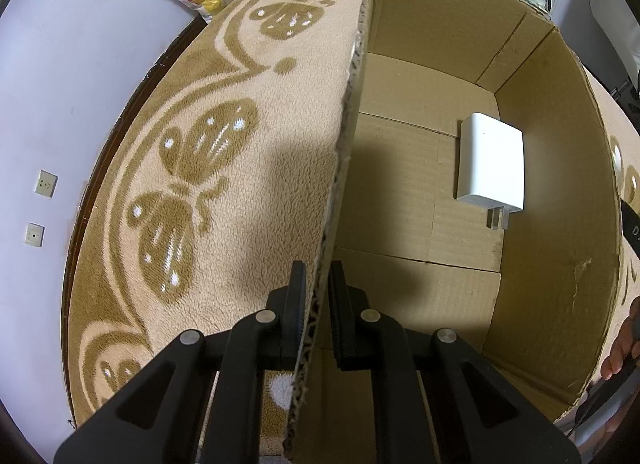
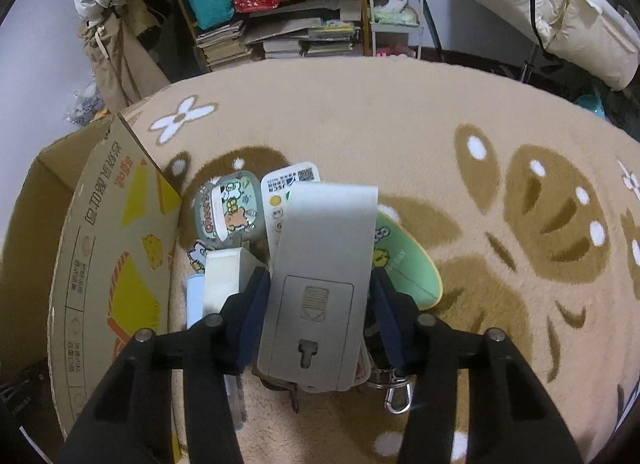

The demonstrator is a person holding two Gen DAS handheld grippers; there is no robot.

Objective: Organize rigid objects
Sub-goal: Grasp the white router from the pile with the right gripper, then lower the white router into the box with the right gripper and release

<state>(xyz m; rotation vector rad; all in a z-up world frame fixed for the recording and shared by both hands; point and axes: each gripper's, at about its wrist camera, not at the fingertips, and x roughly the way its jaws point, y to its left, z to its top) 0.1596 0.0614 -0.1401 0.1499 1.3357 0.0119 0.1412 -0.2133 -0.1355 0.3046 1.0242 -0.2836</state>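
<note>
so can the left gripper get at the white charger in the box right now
Probably not as is: the left gripper is clamped on the cardboard box wall. The white charger lies uncovered on the box floor, so releasing would free the way.

The left gripper (image 1: 316, 304) pinches a box wall (image 1: 344, 167) between its two fingers. The right gripper (image 2: 320, 296) squeezes a grey remote (image 2: 320, 264) between its fingers.
</note>
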